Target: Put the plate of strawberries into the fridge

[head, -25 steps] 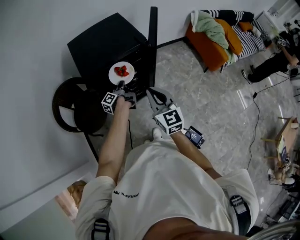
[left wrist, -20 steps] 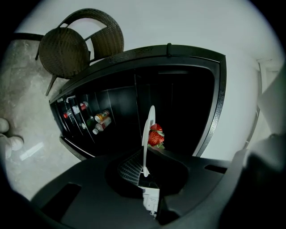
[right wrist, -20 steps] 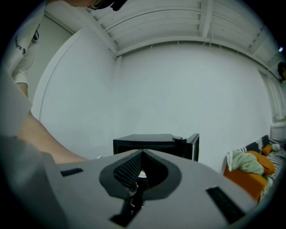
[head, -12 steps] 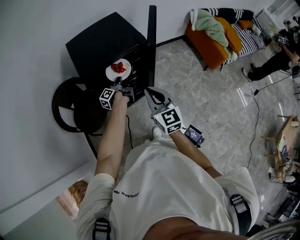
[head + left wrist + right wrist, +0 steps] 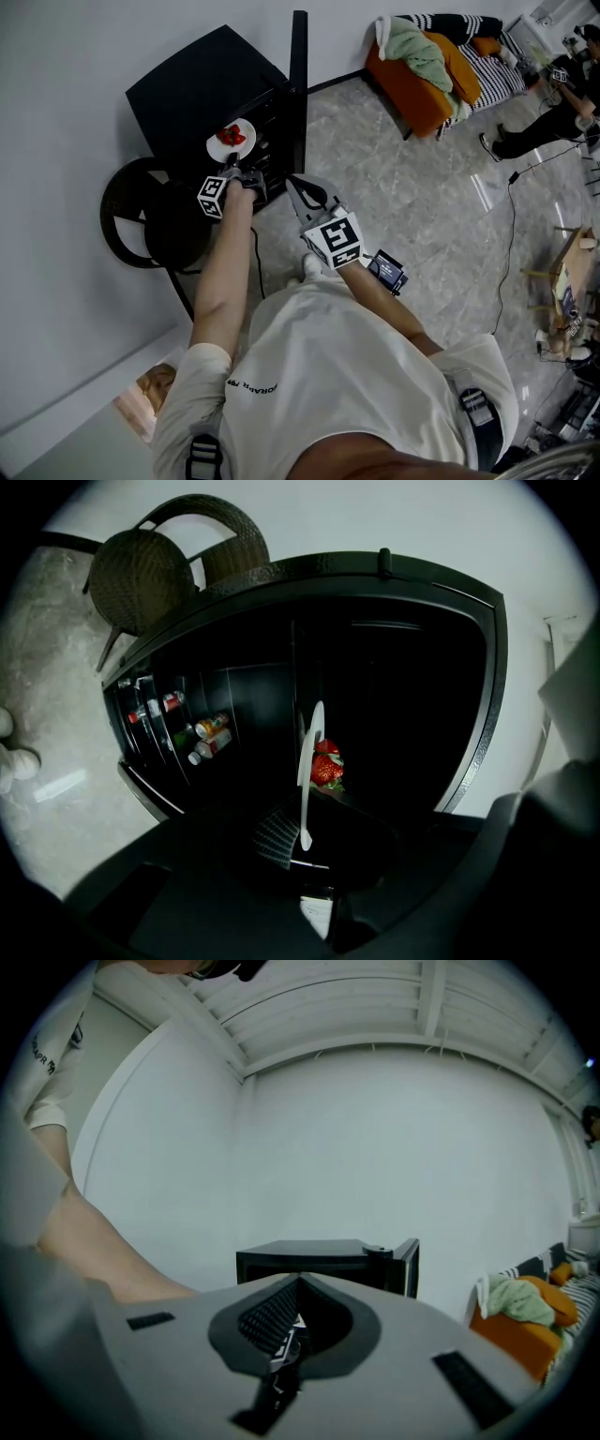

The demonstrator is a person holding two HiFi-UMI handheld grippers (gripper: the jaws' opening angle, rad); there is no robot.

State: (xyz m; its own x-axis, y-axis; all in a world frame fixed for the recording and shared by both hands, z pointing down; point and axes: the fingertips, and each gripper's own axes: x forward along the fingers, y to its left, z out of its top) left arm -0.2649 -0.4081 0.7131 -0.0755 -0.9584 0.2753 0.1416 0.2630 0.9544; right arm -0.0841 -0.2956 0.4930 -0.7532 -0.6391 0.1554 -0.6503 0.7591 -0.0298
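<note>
**Plate of strawberries: at the fridge opening, placement pending.**
Left hand-held gripper [image 5: 302, 842]: jaws clamped on the near rim of the white plate [image 5: 307, 752]. Right hand-held gripper [image 5: 291, 1324]: jaws together, empty, held back near the open door [image 5: 298, 66]. The plate hangs in the mouth of the black fridge [image 5: 192, 89], probably just inside. Setting it on a shelf and releasing it appear outstanding. Contents: a few red strawberries [image 5: 325, 767] with green caps, bunched mid-plate. Bottles [image 5: 208, 745] stand in the door racks.
</note>
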